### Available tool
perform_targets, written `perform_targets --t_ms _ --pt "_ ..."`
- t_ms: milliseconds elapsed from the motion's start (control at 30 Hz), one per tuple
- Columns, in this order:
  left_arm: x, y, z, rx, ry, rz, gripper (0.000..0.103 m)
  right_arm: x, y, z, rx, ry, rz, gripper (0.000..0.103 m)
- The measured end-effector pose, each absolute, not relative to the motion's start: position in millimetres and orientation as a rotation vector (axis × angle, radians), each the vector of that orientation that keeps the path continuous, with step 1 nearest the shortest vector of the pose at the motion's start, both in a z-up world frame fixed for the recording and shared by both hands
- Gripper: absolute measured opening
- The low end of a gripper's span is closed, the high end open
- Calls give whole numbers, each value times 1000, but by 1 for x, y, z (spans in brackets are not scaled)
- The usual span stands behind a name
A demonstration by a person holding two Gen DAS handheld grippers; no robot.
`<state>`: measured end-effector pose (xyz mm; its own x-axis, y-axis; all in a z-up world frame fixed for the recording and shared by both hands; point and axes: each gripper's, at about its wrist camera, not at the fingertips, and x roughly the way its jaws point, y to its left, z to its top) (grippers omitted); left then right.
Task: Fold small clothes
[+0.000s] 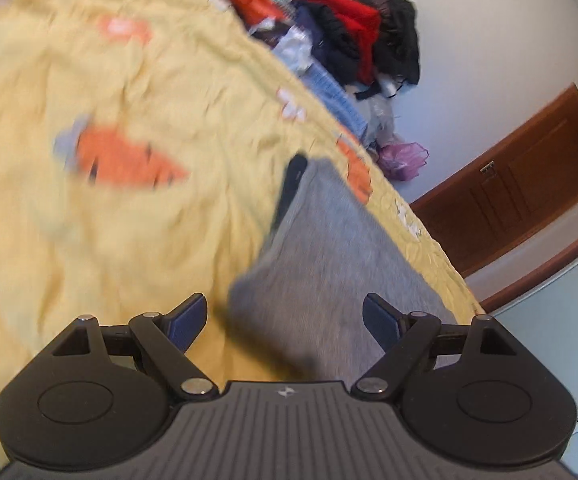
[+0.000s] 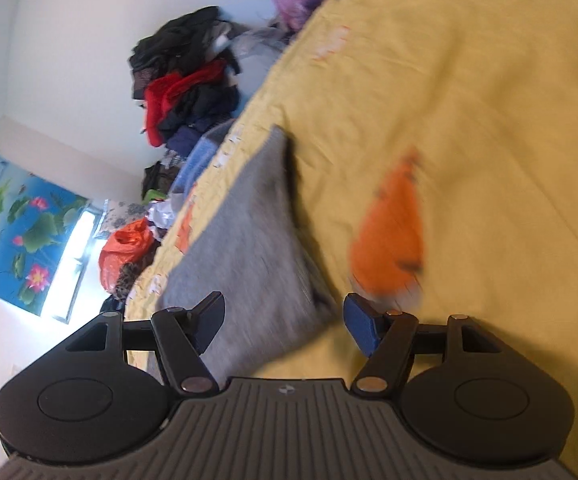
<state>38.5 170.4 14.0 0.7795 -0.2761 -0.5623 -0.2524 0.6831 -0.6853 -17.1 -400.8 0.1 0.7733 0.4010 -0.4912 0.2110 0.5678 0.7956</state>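
A small grey garment [image 1: 329, 248] with a dark waistband lies flat near the edge of a yellow bedsheet [image 1: 109, 80] printed with orange carrots. My left gripper [image 1: 285, 318] is open and empty, just above the garment's near end. In the right wrist view the same grey garment [image 2: 245, 248] lies lengthwise ahead on the yellow bedsheet [image 2: 469, 100]. My right gripper [image 2: 283, 322] is open and empty, over the garment's near corner. Both views are motion-blurred.
A heap of red, black and blue clothes [image 1: 349, 36] is piled beyond the bed's far edge, also in the right wrist view [image 2: 185, 92]. An orange plastic bag [image 2: 127, 250] and a purple bag [image 1: 403, 158] lie beside it. A wooden door [image 1: 529, 176] is at right.
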Motion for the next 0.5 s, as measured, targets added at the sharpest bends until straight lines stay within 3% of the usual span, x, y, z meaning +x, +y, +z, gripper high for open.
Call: perform_targets --t_ms 167,300,500 --pt "37 161 5 -885 649 -3 85 -28 -384 -4 963 697 84 72" --pt "53 156 -2 -971 626 -40 86 -3 -365 -3 944 682 87 79" --pt "80 155 -7 -1063 608 -68 86 44 -333 -5 959 686 114 80"
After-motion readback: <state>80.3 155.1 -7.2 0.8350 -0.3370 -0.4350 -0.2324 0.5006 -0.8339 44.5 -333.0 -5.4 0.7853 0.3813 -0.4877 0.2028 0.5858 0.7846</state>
